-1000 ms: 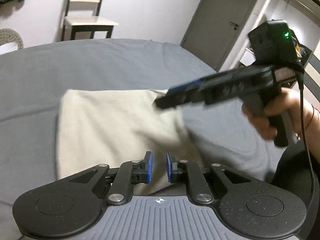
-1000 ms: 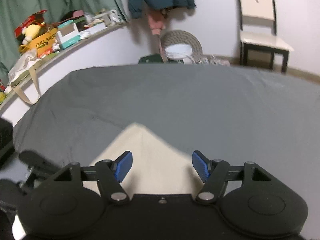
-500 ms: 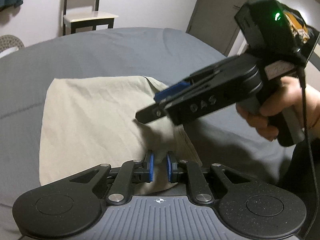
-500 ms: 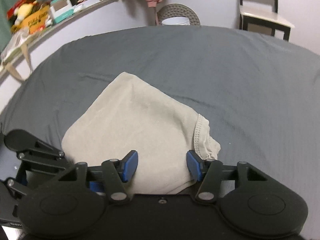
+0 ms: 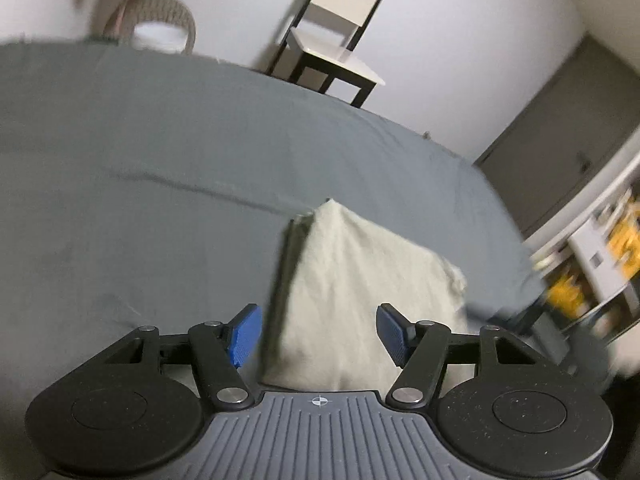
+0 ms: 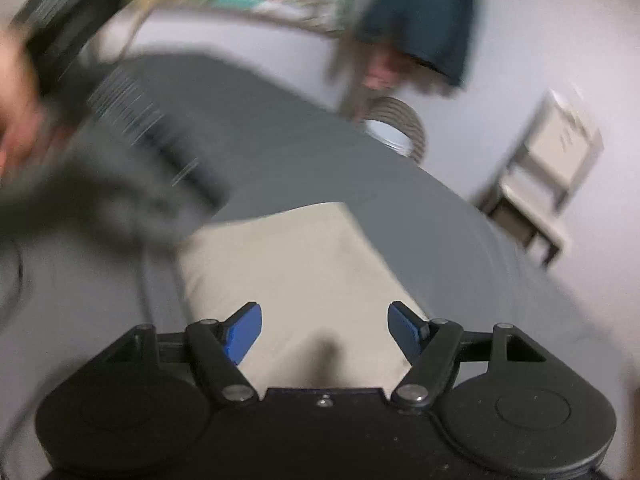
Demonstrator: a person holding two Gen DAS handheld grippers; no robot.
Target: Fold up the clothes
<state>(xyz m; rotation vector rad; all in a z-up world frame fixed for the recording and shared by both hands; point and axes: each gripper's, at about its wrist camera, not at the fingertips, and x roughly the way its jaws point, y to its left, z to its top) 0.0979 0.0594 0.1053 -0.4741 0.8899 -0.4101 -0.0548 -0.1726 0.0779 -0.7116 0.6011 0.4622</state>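
A folded beige garment point(image 5: 360, 288) lies flat on the grey bed sheet point(image 5: 160, 168). My left gripper point(image 5: 318, 334) is open and empty, held above the garment's near edge. The garment also shows in the right wrist view point(image 6: 304, 276). My right gripper point(image 6: 322, 330) is open and empty, held above the garment's near part. In the right wrist view the left gripper and the hand holding it point(image 6: 120, 152) are a dark blur at the left, beside the garment.
A white chair point(image 5: 340, 36) and a wicker basket point(image 5: 160, 28) stand by the far wall behind the bed. A grey door point(image 5: 560, 148) and shelves point(image 5: 592, 256) are at the right. Clothes hang on the wall point(image 6: 416, 28).
My left gripper has opened, letting go of the garment, and swung to face the chair. My right gripper has opened a little wider and turned. Both views are blurred by fast motion.
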